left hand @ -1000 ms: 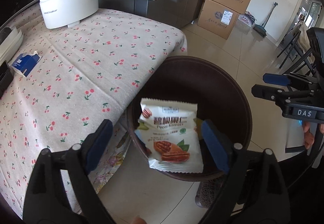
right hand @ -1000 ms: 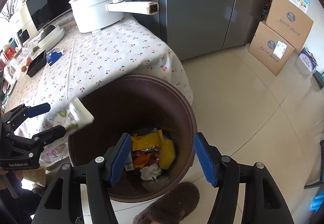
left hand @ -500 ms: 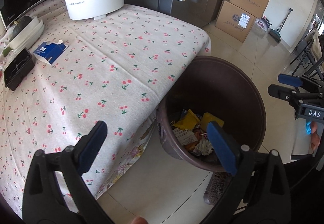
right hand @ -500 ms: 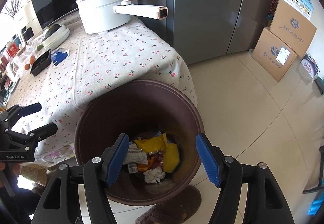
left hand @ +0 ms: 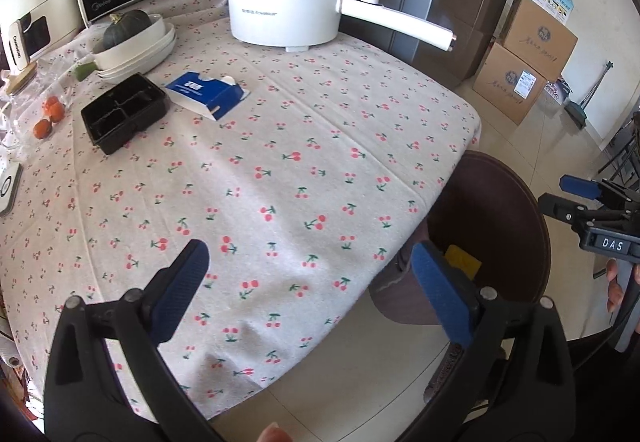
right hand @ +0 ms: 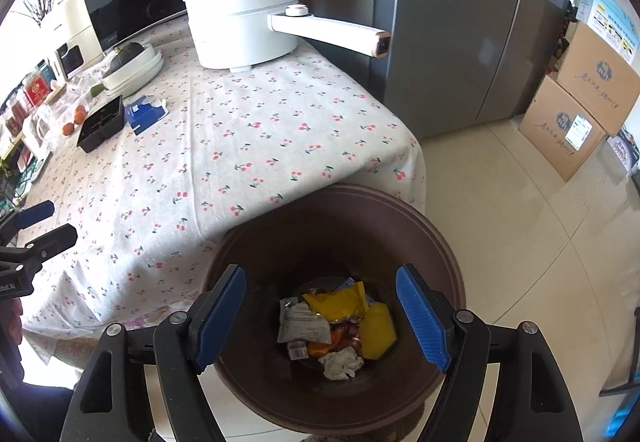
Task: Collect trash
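My left gripper point(left hand: 308, 262) hovers over the cherry-print tablecloth point(left hand: 280, 170) near the table's corner, jaws still opening with nothing between them. Further back on the cloth lie a flattened blue-and-white carton point(left hand: 206, 92) and a black plastic tray point(left hand: 122, 116). The brown round bin point(right hand: 440, 234) stands on the floor against the table's corner. My right gripper point(right hand: 320, 278) hangs above it, jaws opening and empty. Inside the bin are yellow wrappers point(right hand: 344, 302), a white packet point(right hand: 302, 326) and a crumpled tissue point(right hand: 340, 362). The right gripper point(left hand: 576, 194) shows at the left view's right edge.
A white electric pot point(left hand: 286, 2) with a long handle stands at the table's back. Stacked bowls holding a dark squash point(left hand: 132, 42) and small orange fruits point(left hand: 50, 114) sit at the left. A steel fridge point(right hand: 460, 22) and cardboard boxes point(right hand: 580, 114) line the tiled floor.
The pecan packet that was between the left jaws has dropped into the bin. The left gripper swung from above the bin to over the table. Both pairs of jaws have widened.
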Tool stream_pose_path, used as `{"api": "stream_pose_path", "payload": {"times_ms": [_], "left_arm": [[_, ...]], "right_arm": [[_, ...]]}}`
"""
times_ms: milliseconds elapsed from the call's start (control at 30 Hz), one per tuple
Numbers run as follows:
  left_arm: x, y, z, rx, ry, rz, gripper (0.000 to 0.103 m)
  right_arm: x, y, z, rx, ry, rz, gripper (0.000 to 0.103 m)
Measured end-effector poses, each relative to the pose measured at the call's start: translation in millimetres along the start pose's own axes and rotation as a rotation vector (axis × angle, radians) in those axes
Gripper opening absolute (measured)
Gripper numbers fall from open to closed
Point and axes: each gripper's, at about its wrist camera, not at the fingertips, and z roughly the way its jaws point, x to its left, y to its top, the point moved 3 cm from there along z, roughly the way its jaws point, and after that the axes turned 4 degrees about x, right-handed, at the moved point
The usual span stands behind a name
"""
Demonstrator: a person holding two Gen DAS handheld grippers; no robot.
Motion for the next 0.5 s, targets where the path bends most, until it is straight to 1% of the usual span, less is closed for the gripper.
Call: {"api": "stream_pose_path", "payload": {"times_ms": [100, 267, 500], "left_arm": [[26.0, -1.8, -6.3, -0.008, 0.043, -0.009, 0.101], [75.0, -2.9, -18.4, -0.027, 0.091, -0.073, 0.101], [140.7, -11.3, -29.9, -0.043, 0.131, -0.227, 0.101]], "right_arm": [[21.7, 8.6, 5.3, 0.002, 0.006, -0.030, 0.081], [63.0, 22.8, 12.9, 0.008, 0.028, -0.087, 0.082], [127.1, 46.1, 20.4, -0.001, 0.065, -0.169, 0.083]]}}
